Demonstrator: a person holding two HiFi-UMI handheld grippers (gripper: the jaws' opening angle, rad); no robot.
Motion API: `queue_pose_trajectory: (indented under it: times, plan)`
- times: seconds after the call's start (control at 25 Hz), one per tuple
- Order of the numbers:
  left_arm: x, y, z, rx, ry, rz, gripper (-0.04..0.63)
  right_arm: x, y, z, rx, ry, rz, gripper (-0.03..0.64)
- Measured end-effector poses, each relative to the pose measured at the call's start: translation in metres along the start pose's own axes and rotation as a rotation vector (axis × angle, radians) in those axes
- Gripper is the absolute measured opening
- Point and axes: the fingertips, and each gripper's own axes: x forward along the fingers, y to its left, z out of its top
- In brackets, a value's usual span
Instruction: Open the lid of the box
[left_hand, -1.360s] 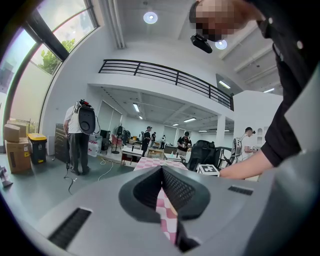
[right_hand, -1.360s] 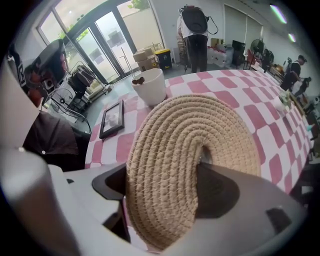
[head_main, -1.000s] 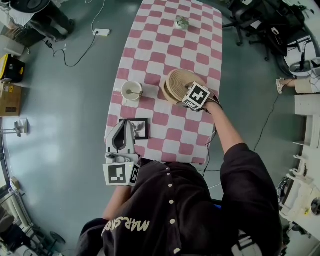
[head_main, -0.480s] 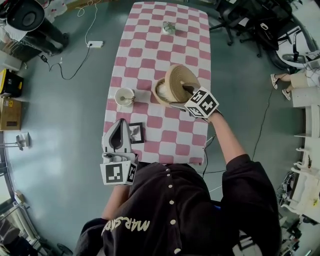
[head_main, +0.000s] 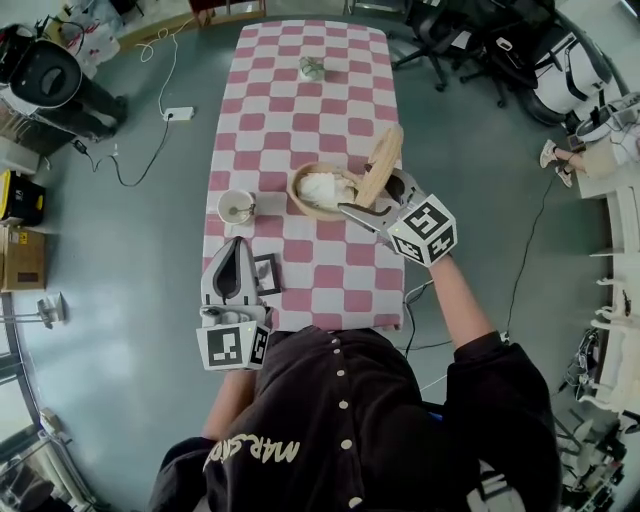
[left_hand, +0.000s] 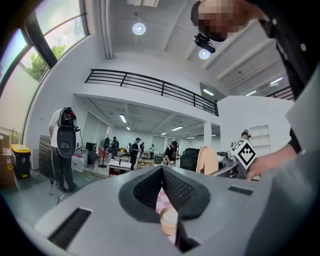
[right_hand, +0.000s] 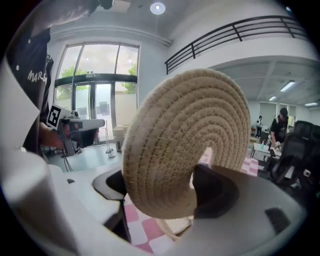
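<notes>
Woven: one lid (head_main: 385, 165), one box (head_main: 305, 208).

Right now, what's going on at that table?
A person works with a gripper in each hand at a checkered table. The right gripper is clamped on the woven lid and holds it tilted on edge above the round box. The box is open, with something white inside. The left gripper is shut and empty at the table's near left corner, by a small frame and short of a cup.
</notes>
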Motion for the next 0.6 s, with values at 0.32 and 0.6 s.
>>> queue_pose_trajectory:
  times: [0.32,0.6]
  plan:
    - [0.002,-0.018,0.015,0.02,-0.03,-0.036,0.008,-0.058,0.003,0.038,0.01,-0.203,-0.114,0.376]
    - [0.005,-0.015,0.037,0.055,-0.076,-0.035,0.008,-0.109,0.001,0.057,0.029,-0.322,-0.246,0.376]
